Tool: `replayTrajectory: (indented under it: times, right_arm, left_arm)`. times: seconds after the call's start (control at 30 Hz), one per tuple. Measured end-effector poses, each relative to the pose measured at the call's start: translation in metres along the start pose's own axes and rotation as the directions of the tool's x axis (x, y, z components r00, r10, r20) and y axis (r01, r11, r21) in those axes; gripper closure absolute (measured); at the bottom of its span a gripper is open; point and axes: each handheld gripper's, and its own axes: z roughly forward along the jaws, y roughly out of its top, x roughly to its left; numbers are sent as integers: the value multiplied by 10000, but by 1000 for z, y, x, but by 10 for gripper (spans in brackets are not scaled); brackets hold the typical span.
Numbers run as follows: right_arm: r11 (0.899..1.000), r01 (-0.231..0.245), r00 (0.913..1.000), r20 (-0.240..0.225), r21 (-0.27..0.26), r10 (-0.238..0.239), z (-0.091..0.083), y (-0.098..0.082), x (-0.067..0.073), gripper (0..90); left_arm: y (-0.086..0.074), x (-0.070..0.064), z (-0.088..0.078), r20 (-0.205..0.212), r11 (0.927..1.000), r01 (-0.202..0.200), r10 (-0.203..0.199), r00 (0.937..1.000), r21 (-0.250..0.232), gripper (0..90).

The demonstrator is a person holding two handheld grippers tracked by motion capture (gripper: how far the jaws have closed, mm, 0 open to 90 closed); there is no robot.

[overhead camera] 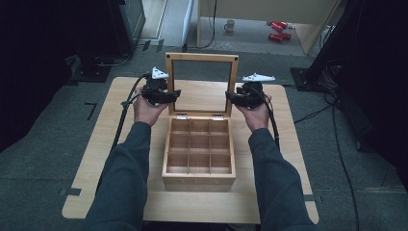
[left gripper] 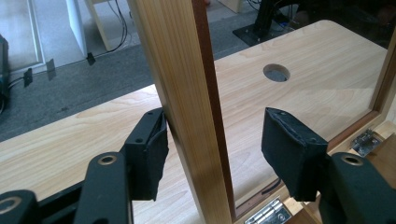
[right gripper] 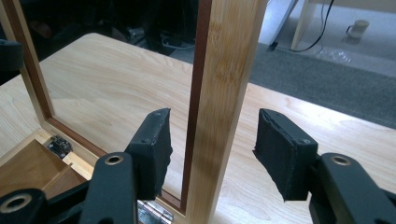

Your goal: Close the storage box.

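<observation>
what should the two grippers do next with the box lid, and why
Probably close both sets of fingers on the lid: the left gripper and right gripper each straddle a side rail of the upright lid, with gaps visible beside the rails, so nothing grips it yet.

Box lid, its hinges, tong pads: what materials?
Lid frame: pale wood, likely bamboo, straight grain, matte, darker inner strip; pane looks like clear glass or acrylic. Hinges: shiny silvery metal. Left tongs pads: black, soft-looking foam or rubber with frayed edges.
</observation>
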Motion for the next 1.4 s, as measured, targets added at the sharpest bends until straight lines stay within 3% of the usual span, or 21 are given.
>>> replayTrajectory:
  times: [0.2, 0.33, 0.77, 1.13, 1.4]
  right_arm:
    - [9999, 108, 9999, 41, 47, -108, 5, 6, 2, 492]
    - [10000, -92, 9999, -49, -7, 92, 7, 8, 1, 530]
    - [9996, -266, 9993, -274, -38, 265, 11, 7, 0, 577]
    - [9999, 113, 9998, -134, -51, -113, 2, 6, 7, 580]
    - [9985, 470, 9989, 64, -287, -468, -9, 1, 16, 574]
  left_arm:
    - [-1, 3, 5, 6, 9998, 136, -136, 9999, 143, 469]
    - [-2, 3, 6, 42, 9997, 175, -176, 9998, 194, 506]
    - [-1, 4, 6, 193, 9978, 647, -650, 9977, 167, 515]
    - [-4, -3, -3, 60, 9990, 452, -452, 9990, 8, 517]
    - [-10, -12, -14, -133, 9999, 33, -35, 9999, -167, 513]
